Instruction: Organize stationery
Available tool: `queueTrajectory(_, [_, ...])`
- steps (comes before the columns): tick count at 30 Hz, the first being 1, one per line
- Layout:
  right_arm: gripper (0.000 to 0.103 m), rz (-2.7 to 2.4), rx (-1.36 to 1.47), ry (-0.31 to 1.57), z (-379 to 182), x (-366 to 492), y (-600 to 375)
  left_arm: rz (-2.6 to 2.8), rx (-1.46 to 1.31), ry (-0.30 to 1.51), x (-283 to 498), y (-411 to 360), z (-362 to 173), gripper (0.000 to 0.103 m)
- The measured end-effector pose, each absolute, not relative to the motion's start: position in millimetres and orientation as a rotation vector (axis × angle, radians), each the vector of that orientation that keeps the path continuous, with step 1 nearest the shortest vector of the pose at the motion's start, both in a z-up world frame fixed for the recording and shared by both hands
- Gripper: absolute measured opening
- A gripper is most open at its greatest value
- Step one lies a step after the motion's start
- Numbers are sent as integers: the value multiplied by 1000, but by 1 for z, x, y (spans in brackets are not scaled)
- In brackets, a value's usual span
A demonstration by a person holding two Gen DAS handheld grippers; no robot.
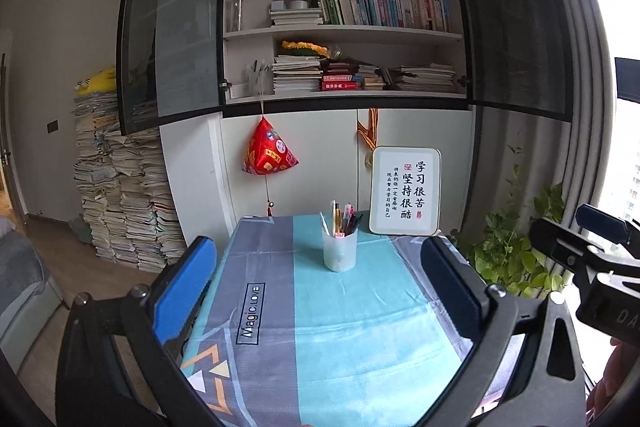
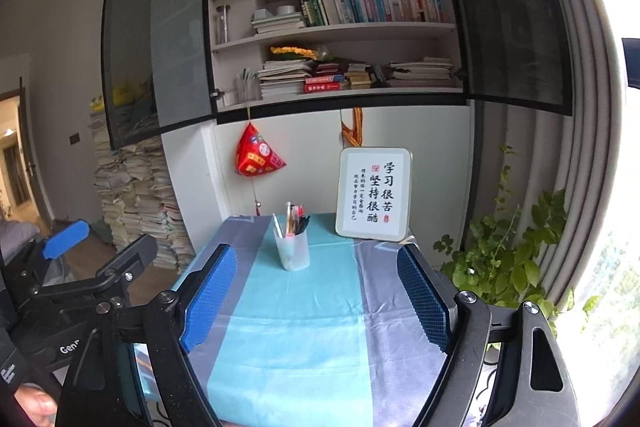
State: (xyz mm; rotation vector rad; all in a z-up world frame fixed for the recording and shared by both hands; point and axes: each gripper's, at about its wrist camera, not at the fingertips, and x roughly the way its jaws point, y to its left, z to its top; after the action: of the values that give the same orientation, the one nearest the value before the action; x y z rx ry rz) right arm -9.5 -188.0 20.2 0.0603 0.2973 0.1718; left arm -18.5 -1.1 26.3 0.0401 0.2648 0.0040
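A translucent white pen cup (image 1: 339,251) stands on the far half of the table, holding several pens and pencils (image 1: 344,219). It also shows in the right wrist view (image 2: 293,248) with its pens (image 2: 294,221). My left gripper (image 1: 320,275) is open and empty, raised above the near part of the table, well short of the cup. My right gripper (image 2: 316,291) is open and empty, held likewise. Each gripper shows at the edge of the other's view: the right one (image 1: 600,231) and the left one (image 2: 66,233).
The table wears a blue, teal and grey cloth (image 1: 340,327). A framed calligraphy sign (image 1: 406,201) leans at the back right. A red hanging ornament (image 1: 269,151) and a cabinet with bookshelves (image 1: 344,7) are behind. Paper stacks (image 1: 120,195) stand left, a plant (image 1: 516,247) right.
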Motion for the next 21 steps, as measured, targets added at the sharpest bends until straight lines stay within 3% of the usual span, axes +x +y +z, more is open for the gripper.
queueTrajectory(21, [83,183,61,322,16,-4,-187,11,50,242,-23,-1,29,102])
